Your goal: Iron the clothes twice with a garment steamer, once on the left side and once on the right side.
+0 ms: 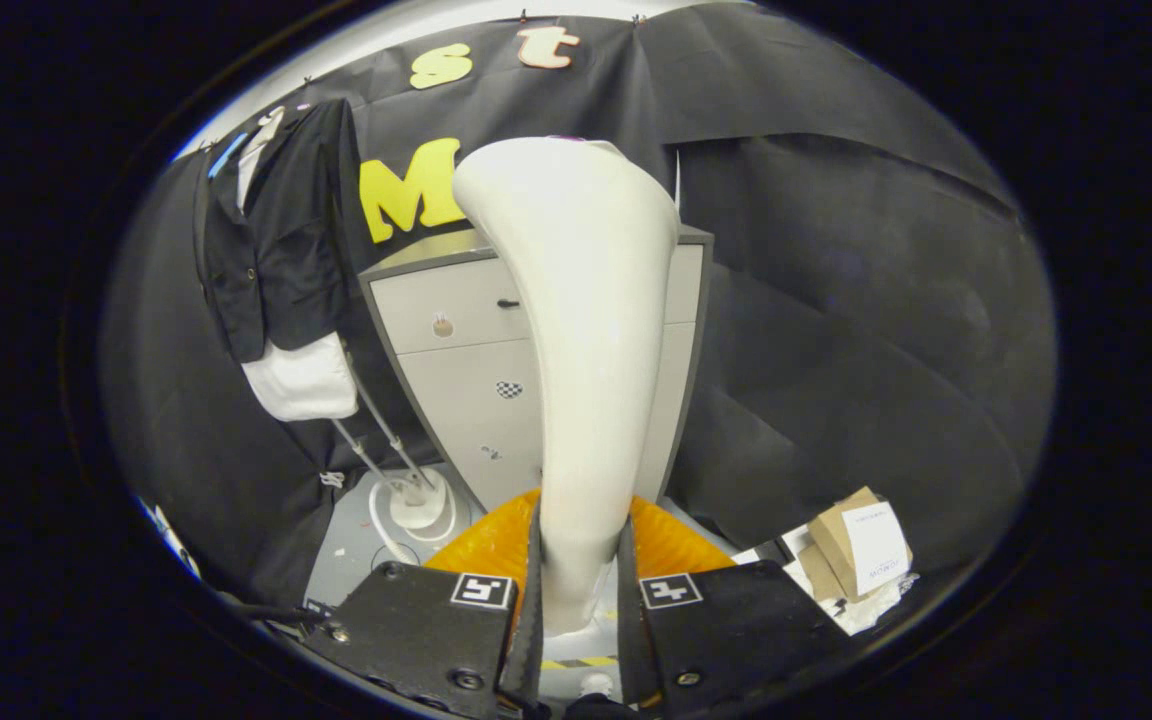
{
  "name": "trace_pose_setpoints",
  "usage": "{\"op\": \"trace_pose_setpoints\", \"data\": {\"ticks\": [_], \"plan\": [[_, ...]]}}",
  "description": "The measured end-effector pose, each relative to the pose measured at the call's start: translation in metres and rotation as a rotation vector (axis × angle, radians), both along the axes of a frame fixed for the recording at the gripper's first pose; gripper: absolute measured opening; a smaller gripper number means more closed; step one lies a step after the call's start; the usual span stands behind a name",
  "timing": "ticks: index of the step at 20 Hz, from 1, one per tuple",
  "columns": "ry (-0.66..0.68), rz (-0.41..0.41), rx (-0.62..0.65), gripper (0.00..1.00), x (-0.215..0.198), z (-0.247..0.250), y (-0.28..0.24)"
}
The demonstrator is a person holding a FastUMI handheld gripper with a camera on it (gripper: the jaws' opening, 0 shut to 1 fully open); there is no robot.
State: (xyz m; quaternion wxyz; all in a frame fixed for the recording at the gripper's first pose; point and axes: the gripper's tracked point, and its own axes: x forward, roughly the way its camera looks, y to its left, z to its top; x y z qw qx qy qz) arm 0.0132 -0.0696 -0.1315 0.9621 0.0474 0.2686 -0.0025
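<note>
Tongs (579, 585) clamped on white garment steamer (576, 330) handle, head upright. Black jacket (276, 230) over white shirt (301, 380) hangs beyond, beside grey drawer cabinet (456, 340).

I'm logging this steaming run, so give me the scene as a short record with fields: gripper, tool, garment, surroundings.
gripper: gripper shut on the steamer handle, a finger pressing each side
tool: white garment steamer held upright between the fingers, head widening at the top
garment: dark jacket over a white shirt, hanging beyond the fingers, apart from the steamer
stand: white round base below the jacket
surroundings: grey drawer cabinet behind the steamer; cardboard boxes on the floor
</note>
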Motion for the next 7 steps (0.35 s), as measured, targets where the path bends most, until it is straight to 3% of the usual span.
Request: {"op": "trace_pose_setpoints", "data": {"ticks": [7], "plan": [[0.01, 0.011, 0.015, 0.33, -0.0103, -0.0026, 0.008]]}}
